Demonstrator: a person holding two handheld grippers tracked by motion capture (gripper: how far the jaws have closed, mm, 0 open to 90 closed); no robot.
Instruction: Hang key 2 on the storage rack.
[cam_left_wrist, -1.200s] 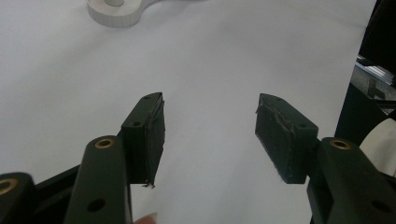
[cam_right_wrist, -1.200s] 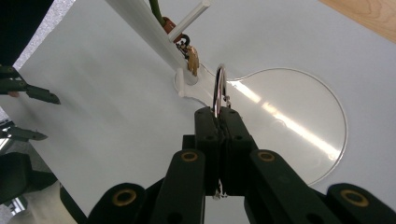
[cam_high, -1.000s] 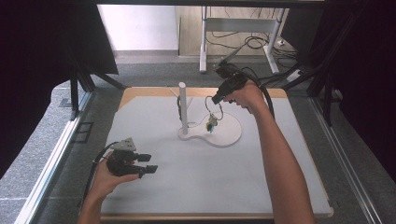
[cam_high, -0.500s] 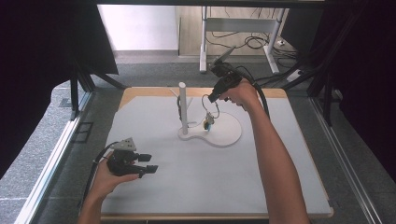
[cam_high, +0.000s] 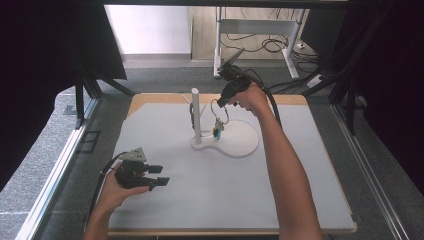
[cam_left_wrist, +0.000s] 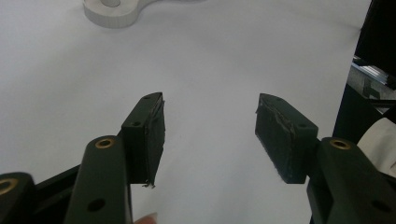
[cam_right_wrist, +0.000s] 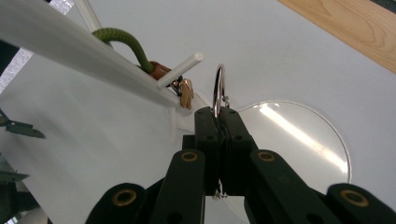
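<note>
Both forearms bare, no sleeves. Left gripper (cam_high: 159, 175): black body, grey three-cornered top plate, black trailing cable. Right gripper (cam_right_wrist: 218, 113): black jaws, brass-coloured pivot bushings.

High view: fixed above the near edge, looking forward and down over the whole white table mat (cam_high: 210, 195). Both gripper views: close, looking along their jaws, sharing the white round-based post stand (cam_high: 235, 145) (cam_left_wrist: 112, 14) (cam_right_wrist: 299, 135).
</note>
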